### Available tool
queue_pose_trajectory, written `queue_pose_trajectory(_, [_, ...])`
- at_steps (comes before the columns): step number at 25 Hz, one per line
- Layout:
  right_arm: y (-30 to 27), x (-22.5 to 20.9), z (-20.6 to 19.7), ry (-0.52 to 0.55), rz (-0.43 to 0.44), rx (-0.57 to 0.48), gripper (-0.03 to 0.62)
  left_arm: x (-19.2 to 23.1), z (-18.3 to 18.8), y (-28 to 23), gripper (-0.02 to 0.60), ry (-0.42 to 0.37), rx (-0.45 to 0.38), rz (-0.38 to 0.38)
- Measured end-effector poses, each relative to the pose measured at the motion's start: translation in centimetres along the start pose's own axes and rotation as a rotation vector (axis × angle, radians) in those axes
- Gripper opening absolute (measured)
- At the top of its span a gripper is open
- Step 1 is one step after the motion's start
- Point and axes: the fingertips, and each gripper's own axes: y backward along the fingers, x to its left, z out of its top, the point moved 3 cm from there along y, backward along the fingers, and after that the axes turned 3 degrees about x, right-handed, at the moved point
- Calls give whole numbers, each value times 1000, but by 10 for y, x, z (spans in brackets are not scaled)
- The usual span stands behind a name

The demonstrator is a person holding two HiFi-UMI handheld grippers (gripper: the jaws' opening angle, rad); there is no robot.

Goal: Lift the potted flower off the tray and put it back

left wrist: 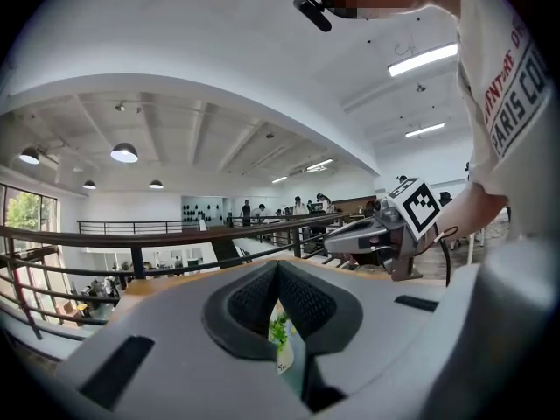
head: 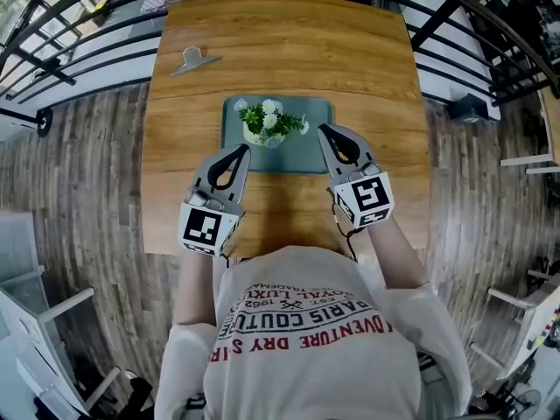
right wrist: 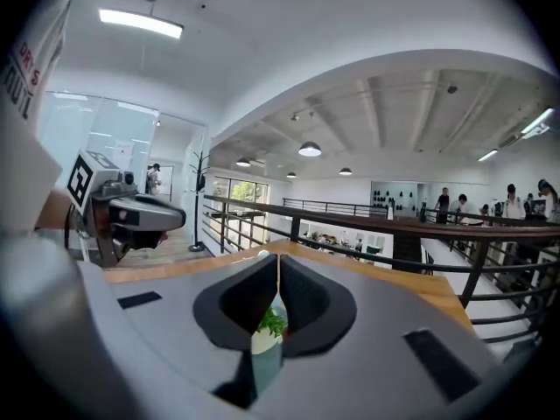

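Note:
A small white pot of green leaves and white flowers (head: 271,122) stands on the left half of a grey-green tray (head: 311,151) in the middle of the wooden table (head: 280,42). My left gripper (head: 242,150) hovers at the tray's near left corner, shut and empty. My right gripper (head: 323,129) is over the tray's right side, just right of the flowers, also shut with nothing in it. In the left gripper view the jaws (left wrist: 277,265) meet at the tip and the plant (left wrist: 280,332) shows below them. The right gripper view shows the same: closed jaws (right wrist: 278,259) and the plant (right wrist: 268,324) underneath.
A metal binder clip (head: 194,59) lies at the table's far left. Black railings (head: 79,24) run around the far side of the table, with plank floor on both sides. White chairs (head: 52,322) stand at the lower left.

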Motion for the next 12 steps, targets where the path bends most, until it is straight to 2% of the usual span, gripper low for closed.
queue_pose_trajectory(7, [32,-10,39,12,-59,-95,27,0,25,10,12,-50,-22,15])
queue_pose_trajectory(12, [50,-13,54,25,-80,-138,26,5,39,19,12,-27,-25,63])
